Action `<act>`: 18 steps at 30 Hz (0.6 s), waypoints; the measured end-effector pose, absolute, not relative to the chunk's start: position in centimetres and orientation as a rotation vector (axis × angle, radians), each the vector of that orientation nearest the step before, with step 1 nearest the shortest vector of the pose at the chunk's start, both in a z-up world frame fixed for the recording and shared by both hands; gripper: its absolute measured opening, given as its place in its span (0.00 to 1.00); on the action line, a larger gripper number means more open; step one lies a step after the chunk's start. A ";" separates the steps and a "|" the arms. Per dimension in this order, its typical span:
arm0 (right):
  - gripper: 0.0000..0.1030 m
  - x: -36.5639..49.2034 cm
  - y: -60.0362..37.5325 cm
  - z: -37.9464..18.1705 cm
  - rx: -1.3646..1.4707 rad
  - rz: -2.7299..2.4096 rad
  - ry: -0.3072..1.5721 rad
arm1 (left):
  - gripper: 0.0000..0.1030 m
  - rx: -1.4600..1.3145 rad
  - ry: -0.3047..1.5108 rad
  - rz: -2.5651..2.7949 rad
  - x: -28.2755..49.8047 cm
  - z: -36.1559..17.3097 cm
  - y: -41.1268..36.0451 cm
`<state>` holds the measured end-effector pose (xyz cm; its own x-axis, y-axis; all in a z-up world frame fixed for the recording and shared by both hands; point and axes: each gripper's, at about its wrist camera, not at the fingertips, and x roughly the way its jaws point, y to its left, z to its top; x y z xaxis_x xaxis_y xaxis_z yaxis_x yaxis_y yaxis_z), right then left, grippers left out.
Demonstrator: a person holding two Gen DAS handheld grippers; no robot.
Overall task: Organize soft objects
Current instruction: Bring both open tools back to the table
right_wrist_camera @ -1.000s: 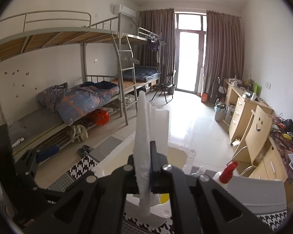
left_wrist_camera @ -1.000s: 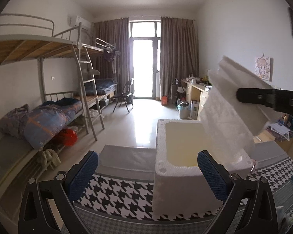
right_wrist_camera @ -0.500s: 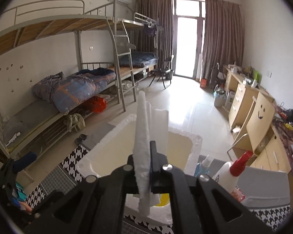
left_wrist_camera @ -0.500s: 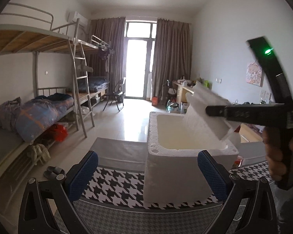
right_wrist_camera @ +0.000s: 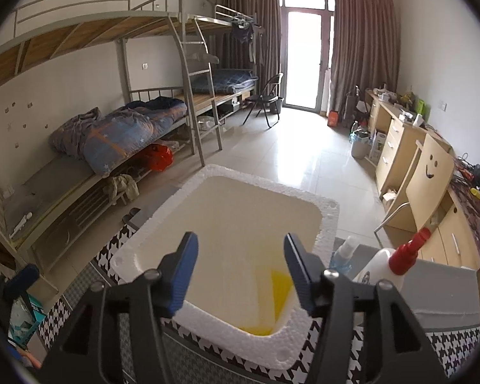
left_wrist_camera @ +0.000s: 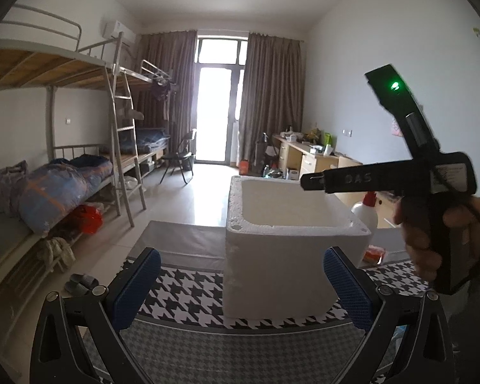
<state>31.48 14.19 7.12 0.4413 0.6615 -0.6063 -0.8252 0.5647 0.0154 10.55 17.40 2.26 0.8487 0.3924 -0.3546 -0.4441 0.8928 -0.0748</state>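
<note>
Where a white foam slab stood pinched upright a second ago, the right claw (right_wrist_camera: 238, 268) now has nothing between its blue pads, and its jaws are opening above the foam box (right_wrist_camera: 328, 224). That slab is nowhere to be seen in either view now; my guess is that it dropped into the box, though the visible floor of the box shows only a yellow patch (right_wrist_camera: 280, 283) at about 5 o'clock. From the left side, the right claw pokes in over the box rim from 3 o'clock, a hand (left_wrist_camera: 444, 233) wrapped round its grip. Down at 6 o'clock the left claw (left_wrist_camera: 240, 284) sits released and empty, near the box on the houndstooth table (left_wrist_camera: 188, 297). One soft item looks stowed, so the right claw is free for another.
</note>
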 end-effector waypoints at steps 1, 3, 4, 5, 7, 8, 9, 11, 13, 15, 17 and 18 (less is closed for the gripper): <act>0.65 31.5 13.9 7.2 -0.298 0.941 0.603 | 0.99 -0.156 0.341 0.441 10.5 2.3 17.4; 0.69 31.0 13.2 7.6 -0.293 0.940 0.590 | 0.99 -0.163 0.341 0.440 10.3 2.2 17.3; 0.71 31.0 13.0 7.7 -0.290 0.940 0.585 | 0.99 -0.163 0.341 0.440 10.2 2.2 17.3; 0.72 30.7 12.6 7.8 -0.284 0.941 0.580 | 0.99 -0.156 0.343 0.439 10.1 2.2 17.2; 0.76 30.3 11.9 7.9 -0.270 0.954 0.577 | 0.99 -0.141 0.349 0.450 9.9 2.3 17.1; 0.77 30.0 11.6 7.9 -0.268 0.959 0.579 | 0.99 -0.142 0.350 0.452 9.8 2.3 17.1; 0.77 29.9 11.4 7.9 -0.267 0.959 0.580 | 0.99 -0.146 0.353 0.451 9.7 2.4 17.1; 0.77 29.4 10.7 7.9 -0.261 0.963 0.574 | 0.99 -0.149 0.358 0.441 9.4 2.4 16.8; 0.78 28.8 9.9 7.9 -0.251 0.972 0.569 | 0.99 -0.142 0.358 0.433 9.2 2.6 16.3; 0.78 28.1 9.2 8.1 -0.241 0.976 0.554 | 0.99 -0.133 0.363 0.424 9.0 2.6 15.9; 0.78 27.7 8.7 8.1 -0.237 0.978 0.544 | 0.99 -0.131 0.358 0.413 8.7 2.9 15.5; 0.79 27.4 8.3 8.0 -0.233 0.971 0.542 | 0.99 -0.130 0.356 0.410 8.7 2.9 15.4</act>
